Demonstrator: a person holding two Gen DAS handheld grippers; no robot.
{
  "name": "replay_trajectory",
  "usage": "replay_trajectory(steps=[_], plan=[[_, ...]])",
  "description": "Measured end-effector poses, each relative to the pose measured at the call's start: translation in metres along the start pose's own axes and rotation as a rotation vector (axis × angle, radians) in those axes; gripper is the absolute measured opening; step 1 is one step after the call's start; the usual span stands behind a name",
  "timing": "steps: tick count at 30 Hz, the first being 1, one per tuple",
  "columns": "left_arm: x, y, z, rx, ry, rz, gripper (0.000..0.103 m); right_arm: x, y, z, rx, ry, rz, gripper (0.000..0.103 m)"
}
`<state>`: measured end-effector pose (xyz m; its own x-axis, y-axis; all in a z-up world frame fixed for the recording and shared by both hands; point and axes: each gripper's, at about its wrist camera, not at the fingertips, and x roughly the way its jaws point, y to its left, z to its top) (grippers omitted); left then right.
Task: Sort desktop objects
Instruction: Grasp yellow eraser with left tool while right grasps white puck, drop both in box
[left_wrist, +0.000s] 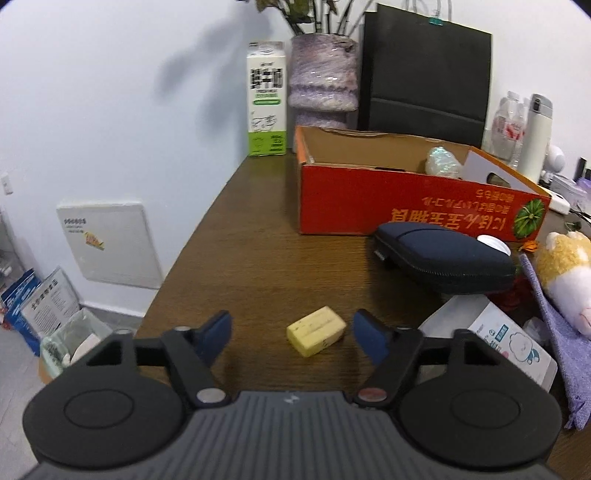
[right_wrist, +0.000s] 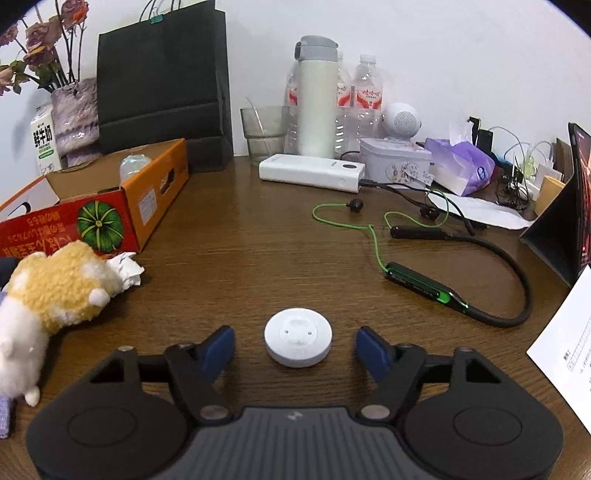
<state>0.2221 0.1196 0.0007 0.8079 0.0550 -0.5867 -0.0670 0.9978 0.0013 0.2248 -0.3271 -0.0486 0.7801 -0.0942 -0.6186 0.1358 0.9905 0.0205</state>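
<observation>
Yellow eraser (left_wrist: 316, 331) lies on a cluttered brown wooden desk (left_wrist: 258, 236) against a white wall (left_wrist: 110, 92).

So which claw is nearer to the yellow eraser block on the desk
Left. The left claw has the yellow eraser block between its open fingers, untouched. The right claw frames a white round puck elsewhere on the desk.
</observation>
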Motion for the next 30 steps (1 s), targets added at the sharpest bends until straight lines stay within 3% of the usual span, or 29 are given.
replay_trajectory(steps=[4, 5, 19, 24, 30], plan=[[0.003, -0.006, 0.0, 0.041, 0.019, -0.041, 0.036, -0.001, 0.003, 0.0, -0.005, -0.015, 0.01, 0.047], [0.002, -0.009, -0.001, 0.051, 0.016, -0.043, 0.036, -0.002, 0.003, 0.0, -0.004, -0.018, 0.012, 0.038], [-0.005, -0.014, 0.0, 0.014, -0.006, -0.048, 0.035, -0.008, 0.007, -0.001, -0.007, -0.05, 0.025, 0.038], [-0.024, -0.014, 0.01, -0.027, -0.068, -0.047, 0.035, -0.02, 0.021, 0.0, -0.042, -0.089, 0.057, 0.038], [-0.041, -0.028, 0.055, -0.029, -0.174, -0.084, 0.035, -0.044, 0.058, 0.027, -0.105, -0.2, 0.17, 0.038]])
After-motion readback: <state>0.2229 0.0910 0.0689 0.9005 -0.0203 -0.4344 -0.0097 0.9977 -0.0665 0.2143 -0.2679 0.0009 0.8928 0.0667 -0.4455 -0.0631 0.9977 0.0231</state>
